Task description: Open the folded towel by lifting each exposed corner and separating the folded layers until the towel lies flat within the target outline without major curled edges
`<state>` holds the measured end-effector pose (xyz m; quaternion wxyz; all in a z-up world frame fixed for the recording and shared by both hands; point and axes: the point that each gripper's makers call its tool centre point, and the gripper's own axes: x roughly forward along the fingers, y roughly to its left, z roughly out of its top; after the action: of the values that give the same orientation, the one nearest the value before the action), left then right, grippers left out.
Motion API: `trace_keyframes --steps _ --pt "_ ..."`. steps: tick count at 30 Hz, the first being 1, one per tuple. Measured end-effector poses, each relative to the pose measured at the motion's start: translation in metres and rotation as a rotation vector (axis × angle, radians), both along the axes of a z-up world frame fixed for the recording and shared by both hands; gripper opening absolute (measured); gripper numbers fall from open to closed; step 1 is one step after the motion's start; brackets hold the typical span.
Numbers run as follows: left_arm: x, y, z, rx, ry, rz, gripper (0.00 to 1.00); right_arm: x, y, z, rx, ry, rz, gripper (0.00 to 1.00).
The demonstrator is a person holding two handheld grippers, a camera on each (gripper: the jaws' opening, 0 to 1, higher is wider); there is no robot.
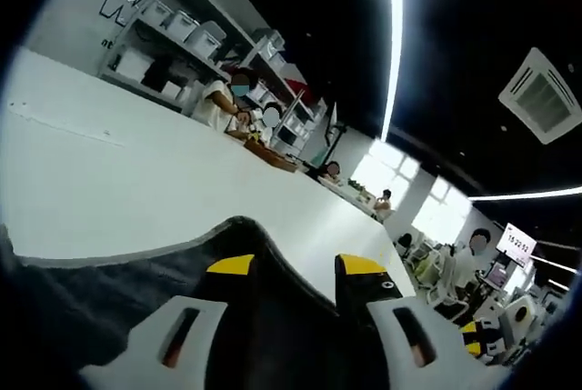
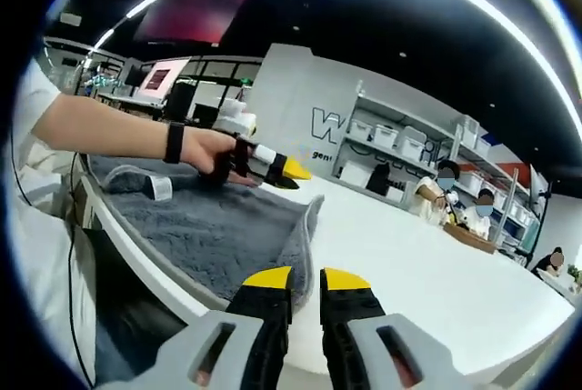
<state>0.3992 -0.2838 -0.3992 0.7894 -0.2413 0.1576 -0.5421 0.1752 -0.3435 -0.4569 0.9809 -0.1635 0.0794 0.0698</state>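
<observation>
A grey towel [image 2: 218,226] lies spread over the near left corner of the white table [image 2: 409,263], its right edge curled up. In the right gripper view a hand holds my left gripper [image 2: 289,175] at the towel's far edge, jaws drawn together. In the left gripper view dark towel fabric [image 1: 241,231] rises in a peak between the yellow-tipped jaws of my left gripper [image 1: 296,267], which looks shut on it. My right gripper [image 2: 306,279] hovers over the towel's near edge, jaws nearly touching, with nothing between them.
A forearm with a black wristband [image 2: 173,143] reaches across the towel. People [image 2: 441,192] sit at the table's far end beside a wooden tray [image 2: 471,237]. Shelves with white bins [image 2: 386,135] line the wall. A white tag [image 2: 162,188] lies on the towel.
</observation>
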Motion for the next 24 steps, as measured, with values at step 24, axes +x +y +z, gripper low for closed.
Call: trace_keyframes --steps 24 --pt "0.004 -0.02 -0.044 0.199 -0.008 -0.046 0.37 0.006 0.03 0.016 -0.014 -0.053 0.105 0.03"
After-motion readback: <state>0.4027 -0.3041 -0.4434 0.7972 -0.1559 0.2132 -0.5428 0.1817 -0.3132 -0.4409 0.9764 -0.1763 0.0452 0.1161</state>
